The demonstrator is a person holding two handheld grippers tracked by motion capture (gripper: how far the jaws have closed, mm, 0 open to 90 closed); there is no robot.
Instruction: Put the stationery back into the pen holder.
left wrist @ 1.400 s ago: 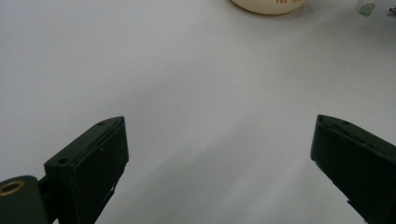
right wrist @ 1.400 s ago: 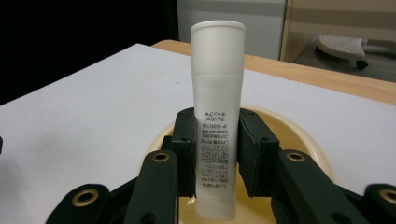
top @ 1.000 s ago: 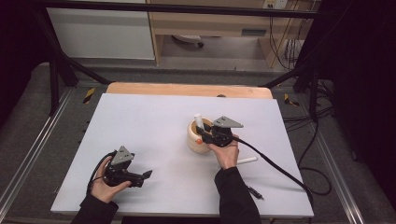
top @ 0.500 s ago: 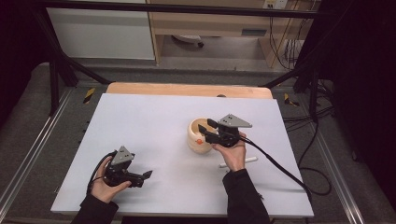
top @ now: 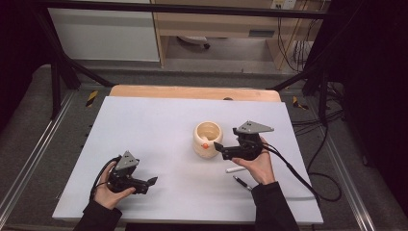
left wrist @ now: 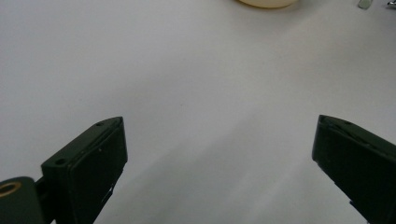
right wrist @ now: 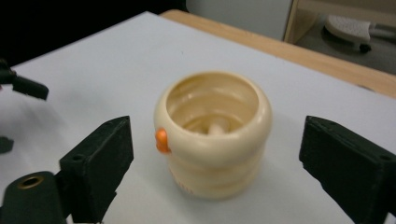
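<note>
Withdrawn from over the cream pot (top: 208, 138), the right gripper (top: 220, 147) now sits just right of it, fingers wide apart and empty.
Centre-frame, the pot stands upright on the white surface (top: 159, 125); the left gripper (top: 150, 182), lower left, gapes empty; a white stick (top: 236, 169) and dark pen (top: 242, 182) lie lower right, grey floor beyond.

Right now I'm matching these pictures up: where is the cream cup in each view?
High view: cream cup right of centre, by the right gripper.
Left gripper view: its base at the top edge.
Right gripper view: centred between open jaws.
Shared landmark: the white tabletop.
</note>
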